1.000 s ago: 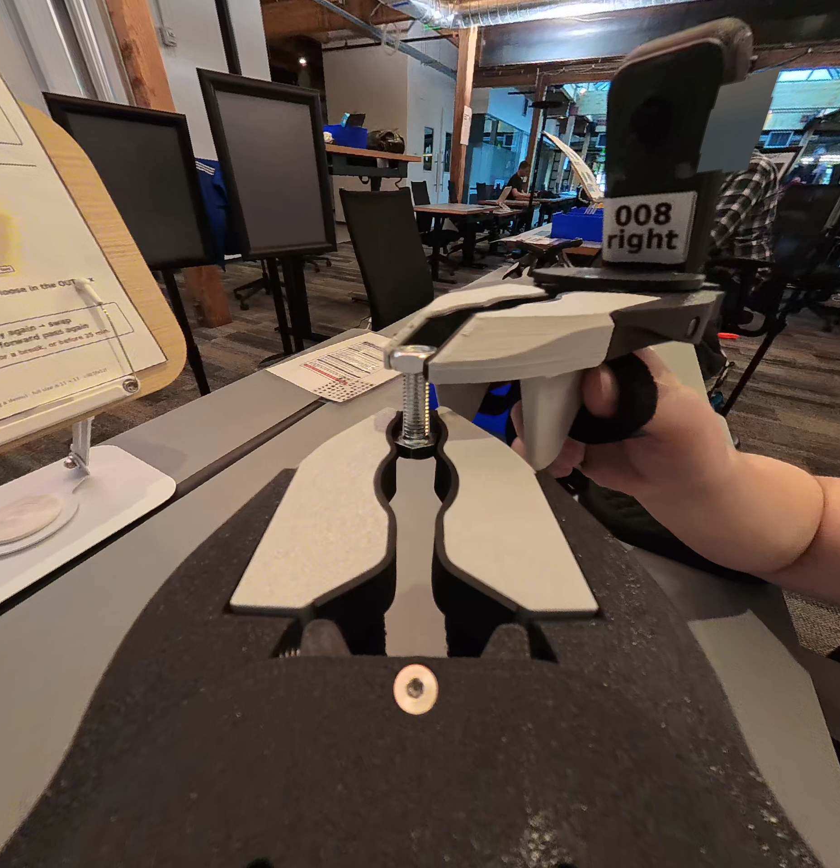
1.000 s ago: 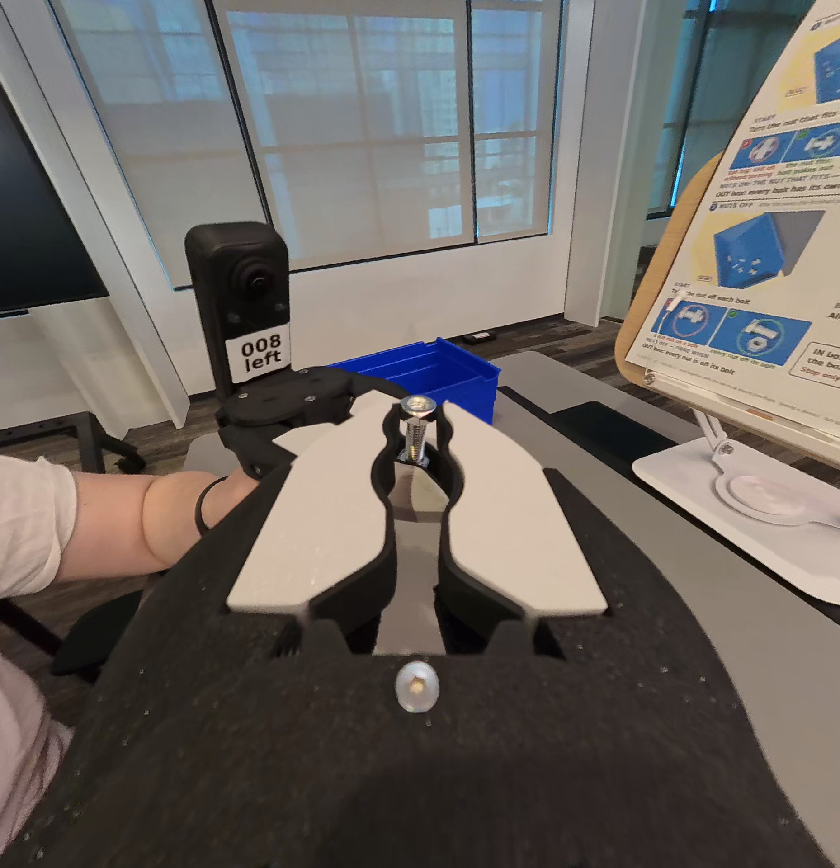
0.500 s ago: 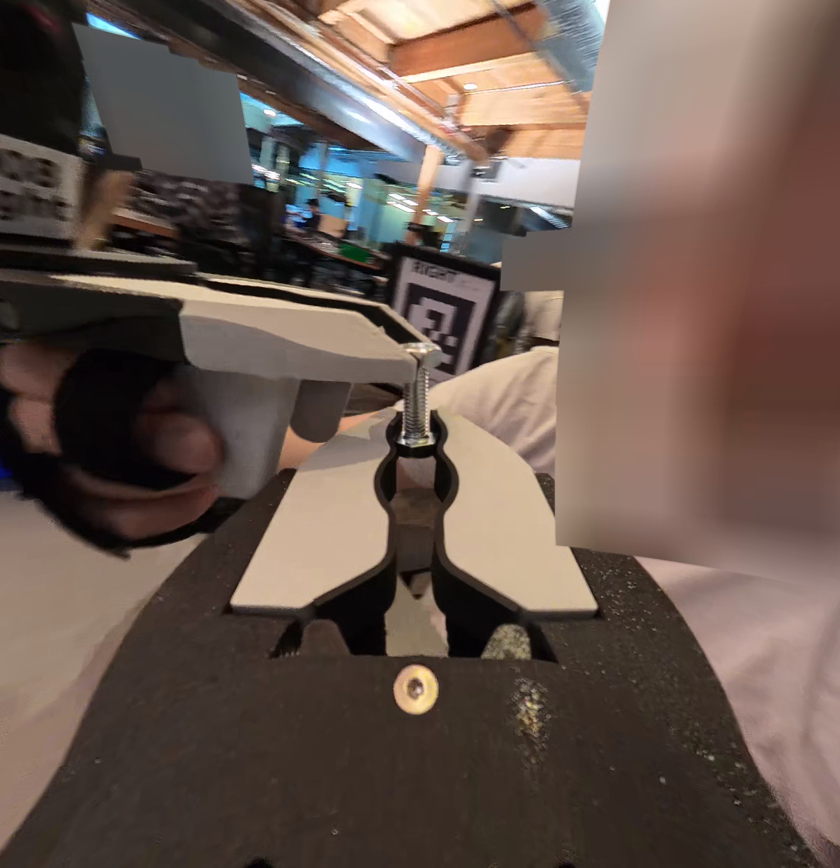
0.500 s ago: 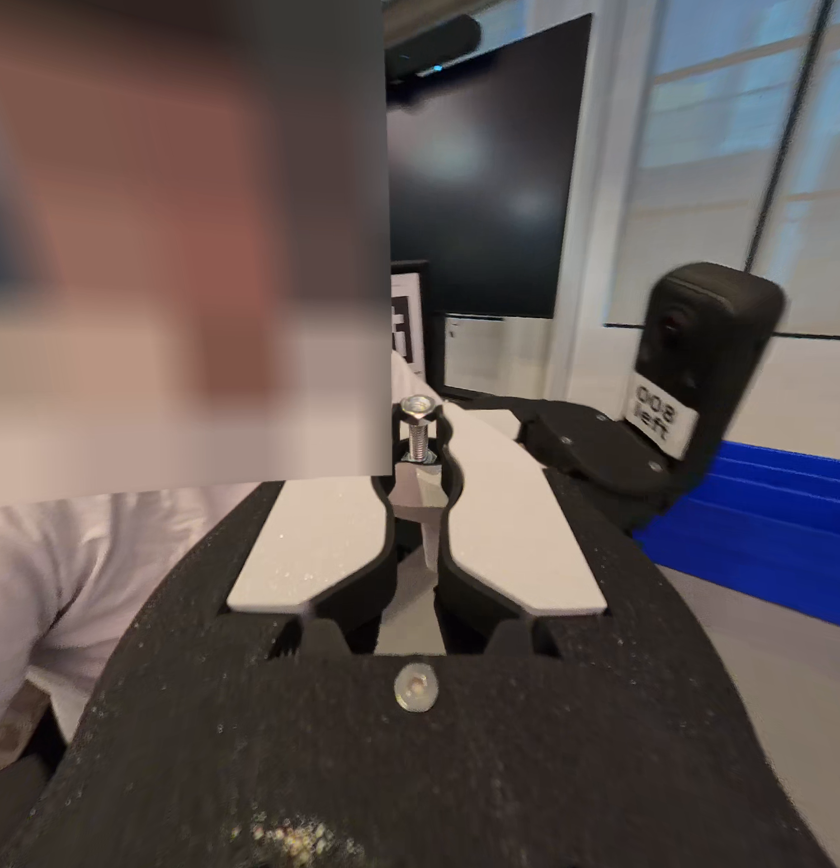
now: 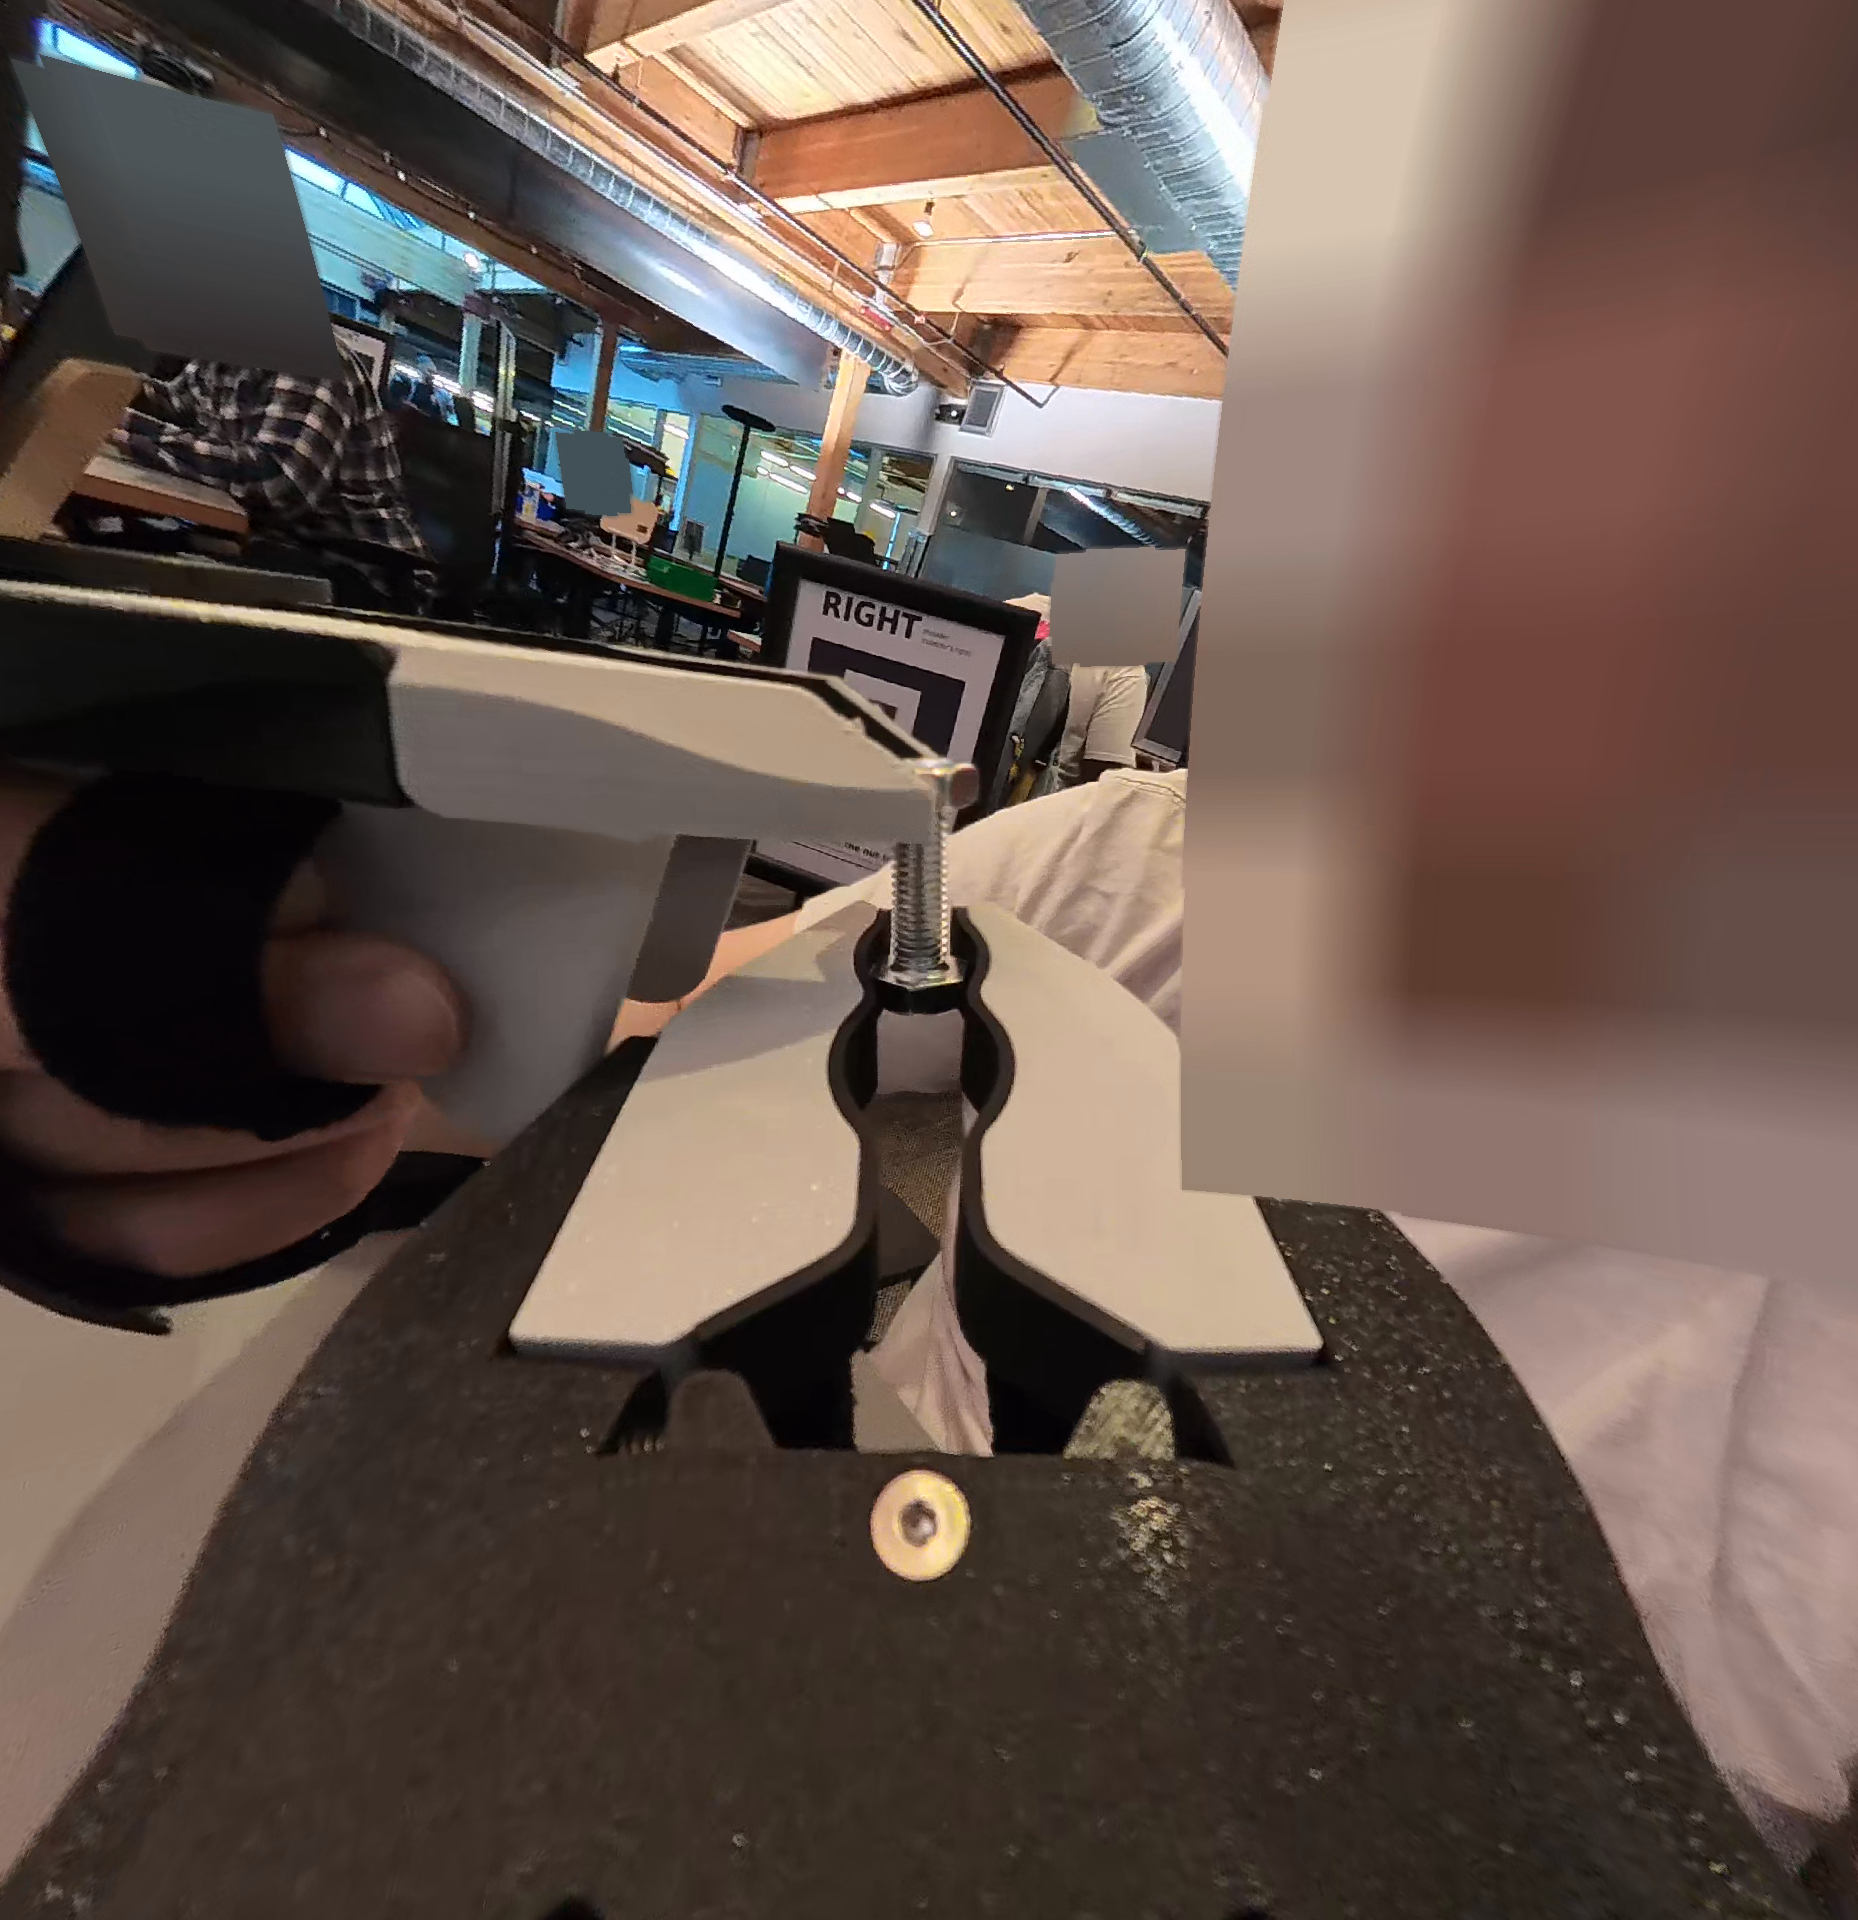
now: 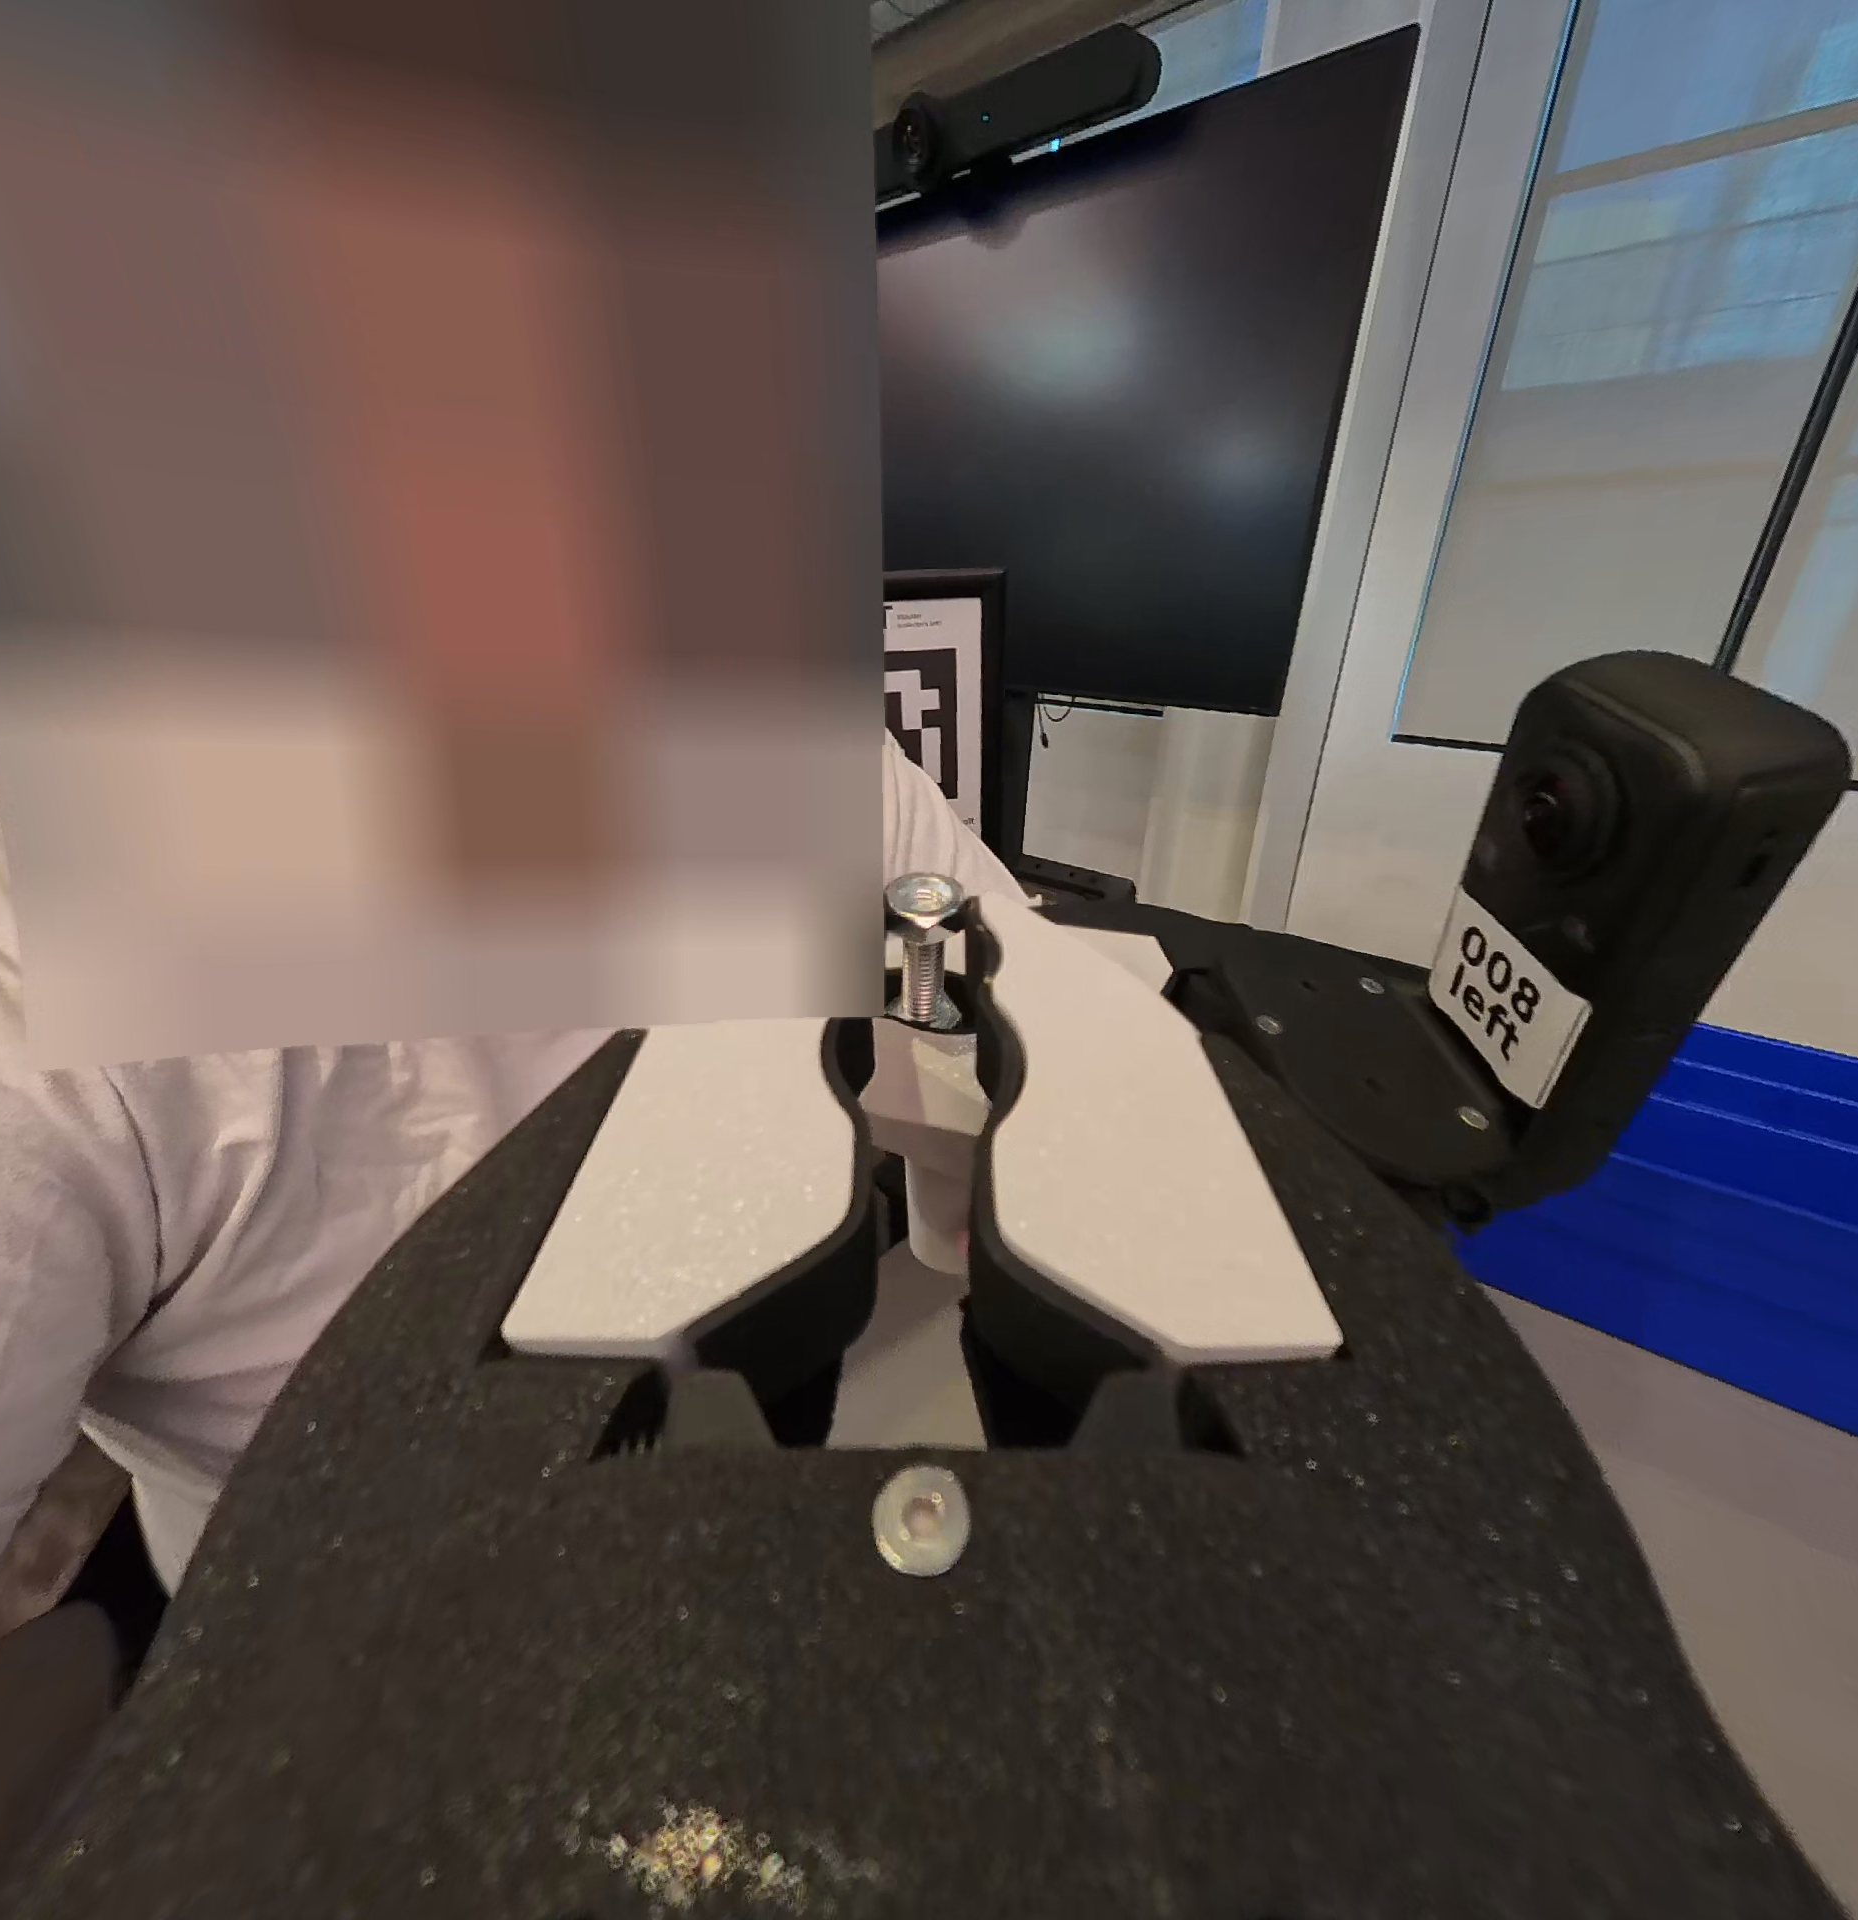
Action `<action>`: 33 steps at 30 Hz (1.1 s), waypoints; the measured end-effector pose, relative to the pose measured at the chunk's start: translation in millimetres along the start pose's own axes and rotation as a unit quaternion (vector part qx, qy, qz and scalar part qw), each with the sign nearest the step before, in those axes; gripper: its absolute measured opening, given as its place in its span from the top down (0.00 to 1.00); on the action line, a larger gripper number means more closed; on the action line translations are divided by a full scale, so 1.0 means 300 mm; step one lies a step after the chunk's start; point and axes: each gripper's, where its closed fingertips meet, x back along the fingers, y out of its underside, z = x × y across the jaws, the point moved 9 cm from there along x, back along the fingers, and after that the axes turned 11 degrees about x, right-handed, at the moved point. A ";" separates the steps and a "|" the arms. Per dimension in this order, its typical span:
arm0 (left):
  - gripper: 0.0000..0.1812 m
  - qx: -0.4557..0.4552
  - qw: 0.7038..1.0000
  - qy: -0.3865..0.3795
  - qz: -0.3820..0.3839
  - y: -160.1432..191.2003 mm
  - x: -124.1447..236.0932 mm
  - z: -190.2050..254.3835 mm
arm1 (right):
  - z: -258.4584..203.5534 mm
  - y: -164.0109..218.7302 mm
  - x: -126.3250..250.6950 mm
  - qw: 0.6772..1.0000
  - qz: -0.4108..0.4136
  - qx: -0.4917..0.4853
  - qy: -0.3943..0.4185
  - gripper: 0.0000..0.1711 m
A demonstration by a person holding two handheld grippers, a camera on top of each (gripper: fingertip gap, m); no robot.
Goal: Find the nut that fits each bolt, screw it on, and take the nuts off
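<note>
In the left wrist view, going from the left: a hand [image 5: 177, 1049] with a black strap across the fingers grips the handle of the right gripper [image 5: 940, 784], which reaches in sideways, its jaws pinched on the hex head of the bolt [image 5: 923, 894]. The bolt stands pretty much upright, threads showing, and runs down into the nut [image 5: 917, 975]. That nut sits clamped in the tip notch of the left gripper [image 5: 917, 982], jaws closed snug around it. Behind is a framed sign [image 5: 899, 675] with a black square marker, and to the right a pale shirt [image 5: 1070, 862].

The right wrist view has the same shirt on the left, then the bolt head held between the right gripper's tips with the nut low on the thread, just above the left gripper's fingers. Further right sits the left gripper's camera [image 6: 1642, 862], and a blue bin [image 6: 1735, 1195] at the edge.
</note>
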 end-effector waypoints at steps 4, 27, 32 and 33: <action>0.94 -0.003 1.000 -0.006 0.003 -0.007 0.009 0.002 | -0.001 -0.011 0.002 1.000 -0.015 0.011 0.020 0.92; 0.94 -0.220 0.810 -0.533 0.113 -0.086 0.170 -0.023 | 0.063 -0.061 0.005 0.843 -0.184 0.060 0.502 0.79; 0.94 -0.225 0.802 -0.542 0.108 -0.086 0.168 -0.022 | 0.073 -0.040 0.012 0.845 -0.177 0.031 0.504 0.86; 0.94 -0.224 0.803 -0.542 0.107 -0.086 0.166 -0.023 | 0.073 -0.039 0.012 0.849 -0.176 0.031 0.497 0.89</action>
